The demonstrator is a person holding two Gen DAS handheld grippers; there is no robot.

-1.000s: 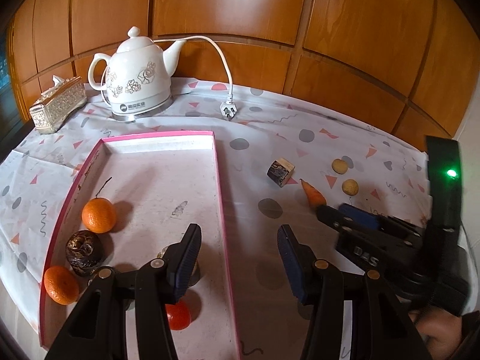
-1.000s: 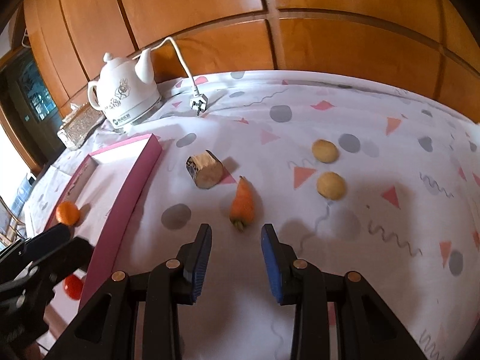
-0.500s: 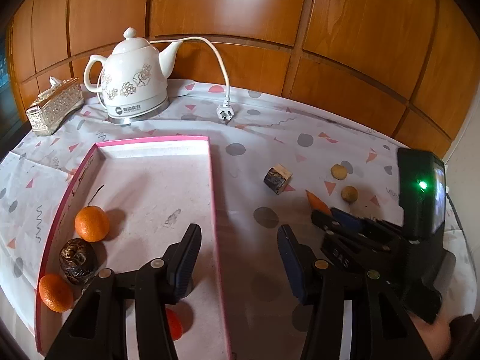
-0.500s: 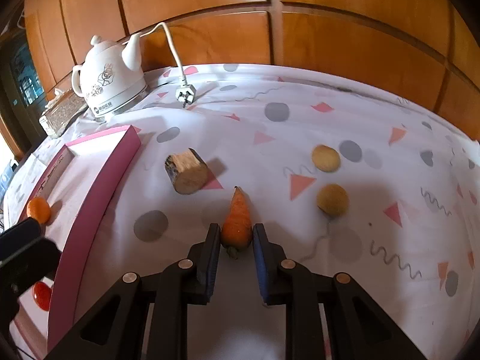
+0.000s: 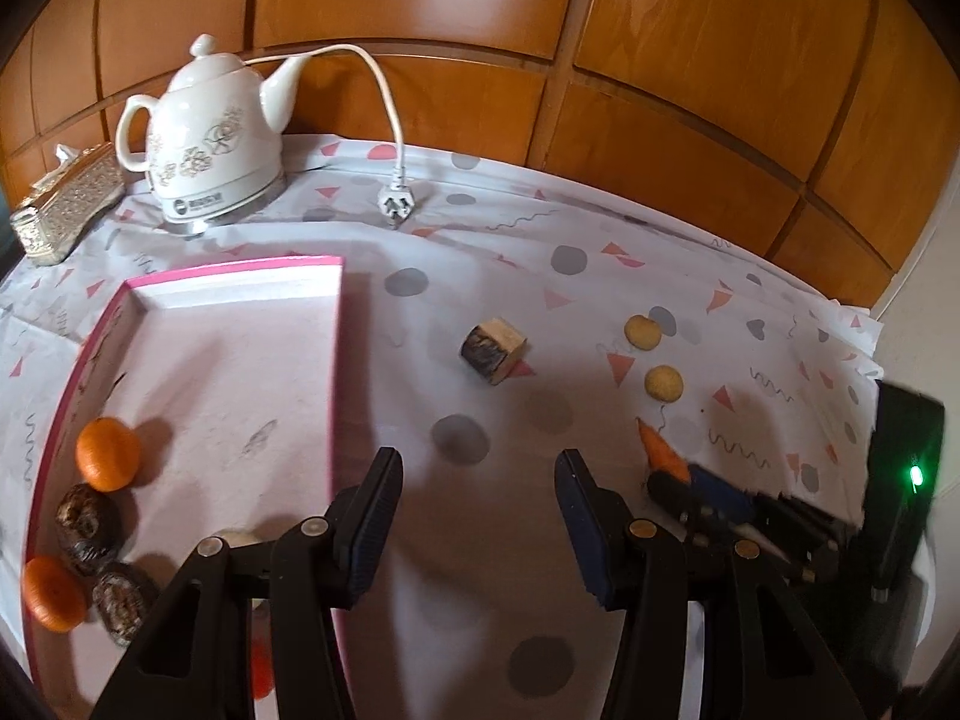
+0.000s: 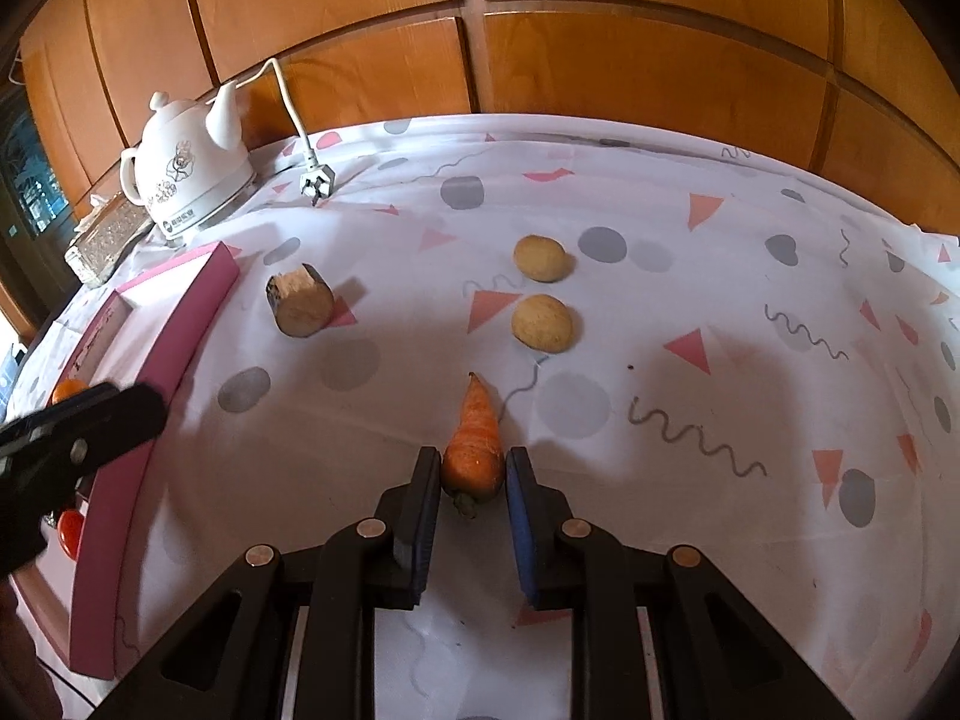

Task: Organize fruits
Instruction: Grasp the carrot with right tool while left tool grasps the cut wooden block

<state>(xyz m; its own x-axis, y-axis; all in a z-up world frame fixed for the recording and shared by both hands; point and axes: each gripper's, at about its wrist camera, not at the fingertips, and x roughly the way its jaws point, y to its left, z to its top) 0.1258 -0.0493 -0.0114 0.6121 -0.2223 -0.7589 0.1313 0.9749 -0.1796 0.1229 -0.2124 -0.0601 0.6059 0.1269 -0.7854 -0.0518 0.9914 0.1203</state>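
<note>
The right gripper [image 6: 474,471] is clenched on the carrot's [image 6: 477,441] thick end, over the patterned tablecloth [image 6: 690,276]. In the left wrist view only its tip shows. The left gripper [image 5: 477,525] hangs released, empty, partly hiding fruit in the pink tray [image 5: 336,360].

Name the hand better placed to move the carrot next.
Right. The right tool is already shut on the carrot, pads on both sides of its thick end. The left tool is open and empty, over bare cloth beside the pink tray, away from the carrot.
</note>
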